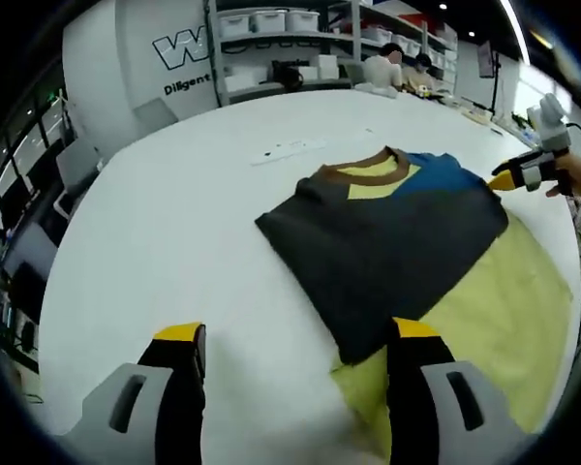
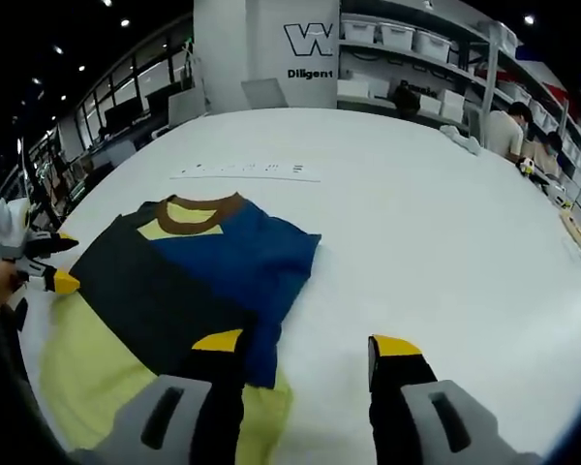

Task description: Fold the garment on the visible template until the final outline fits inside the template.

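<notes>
A partly folded T-shirt (image 1: 387,242) with brown collar and charcoal, blue and yellow panels lies on the white table (image 1: 174,223), the left gripper (image 1: 295,339) wide apart at its near hem and the right gripper (image 2: 298,347) equally wide over its blue edge.

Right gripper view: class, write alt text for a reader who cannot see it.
A partly folded garment, dark grey and blue with a brown collar, lies on a yellow template on a white table. The right gripper hovers open; the left gripper is at the garment's far edge.
</notes>
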{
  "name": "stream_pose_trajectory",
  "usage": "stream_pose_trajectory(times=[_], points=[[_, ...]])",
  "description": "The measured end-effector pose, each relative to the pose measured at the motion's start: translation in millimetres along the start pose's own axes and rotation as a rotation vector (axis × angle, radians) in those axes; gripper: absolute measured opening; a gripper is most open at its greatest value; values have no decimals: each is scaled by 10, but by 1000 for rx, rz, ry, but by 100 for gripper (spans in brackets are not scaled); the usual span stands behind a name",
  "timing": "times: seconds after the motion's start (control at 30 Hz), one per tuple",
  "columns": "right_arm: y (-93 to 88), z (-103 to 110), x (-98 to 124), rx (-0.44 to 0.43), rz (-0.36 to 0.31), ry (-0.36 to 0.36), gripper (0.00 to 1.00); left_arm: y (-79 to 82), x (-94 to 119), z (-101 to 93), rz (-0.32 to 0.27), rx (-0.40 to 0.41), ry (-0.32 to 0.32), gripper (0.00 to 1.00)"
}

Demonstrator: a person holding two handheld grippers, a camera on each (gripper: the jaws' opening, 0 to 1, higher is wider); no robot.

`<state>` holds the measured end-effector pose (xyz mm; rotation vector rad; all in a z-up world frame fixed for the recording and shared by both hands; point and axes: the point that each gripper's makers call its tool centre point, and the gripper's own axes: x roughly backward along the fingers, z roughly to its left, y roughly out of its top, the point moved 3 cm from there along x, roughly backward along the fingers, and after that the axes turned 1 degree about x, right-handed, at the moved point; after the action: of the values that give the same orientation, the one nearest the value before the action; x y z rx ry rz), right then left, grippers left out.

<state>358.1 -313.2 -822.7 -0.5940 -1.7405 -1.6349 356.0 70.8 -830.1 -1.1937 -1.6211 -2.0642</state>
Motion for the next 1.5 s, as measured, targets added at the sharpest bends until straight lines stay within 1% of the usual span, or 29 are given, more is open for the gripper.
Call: stream_pose_trajectory(times=[0.07, 0.13, 0.2, 0.37, 0.43, 0.5, 0.53, 0.57, 0.6, 0.63, 0.73, 0.8, 0.93, 0.97, 1.07, 1.13, 1.2, 1.33, 1.4, 1.47, 1.5], points=[[28, 54, 56, -10, -23, 21, 50, 7, 49, -23, -3, -9, -4, 75], [64, 122, 119, -23, -50, 48, 51, 45, 117, -46, -21, -24, -5, 76], [81, 192, 192, -27, -65, 71, 53, 92, 194, -88, -43, -17, -19, 77], [65, 343, 362, 9, -85, 100, 60, 133, 377, -236, -71, -42, -47, 79], [32, 424, 452, 21, -89, 117, 63, 123, 455, -280, -73, -57, -54, 80], [-33, 519, 538, 39, -84, 138, 67, 117, 536, -322, -88, -44, -58, 79], [-62, 553, 571, 45, -81, 145, 68, 119, 573, -383, -104, -18, -81, 78], [-101, 601, 621, 52, -83, 157, 70, 113, 596, -425, -108, -17, -101, 78], [-132, 626, 655, 54, -77, 163, 71, 99, 636, -447, -108, -4, -98, 78], [-177, 664, 710, 55, -74, 169, 72, 92, 664, -469, -109, -7, -99, 78], [-286, 750, 841, 82, -65, 180, 74, 81, 762, -534, -119, -55, -100, 79], [-345, 793, 918, 102, -64, 184, 74, 67, 831, -568, -122, -58, -99, 79], [-539, 890, 1106, 109, -43, 210, 75, -2, 960, -636, -121, -57, -104, 79], [-588, 914, 1160, 117, -46, 211, 74, -24, 989, -653, -121, -58, -105, 79], [-726, 948, 1268, 131, -33, 212, 73, -145, 1091, -730, -110, -96, -108, 78], [-829, 967, 1335, 136, -20, 217, 73, -205, 1109, -743, -116, -114, -104, 77], [-854, 921, 1311, 141, -10, 223, 72, -293, 1111, -755, -87, -99, -110, 77], [-1045, 926, 1416, 149, 20, 226, 69, -425, 1175, -773, -76, -103, -106, 77], [-1066, 927, 1430, 151, 26, 226, 67, -462, 1200, -773, -72, -102, -105, 77], [-1126, 931, 1463, 155, 33, 222, 66, -503, 1230, -775, -67, -100, -105, 77], [-1148, 906, 1447, 153, 43, 225, 65, -562, 1253, -779, -56, -96, -105, 77]])
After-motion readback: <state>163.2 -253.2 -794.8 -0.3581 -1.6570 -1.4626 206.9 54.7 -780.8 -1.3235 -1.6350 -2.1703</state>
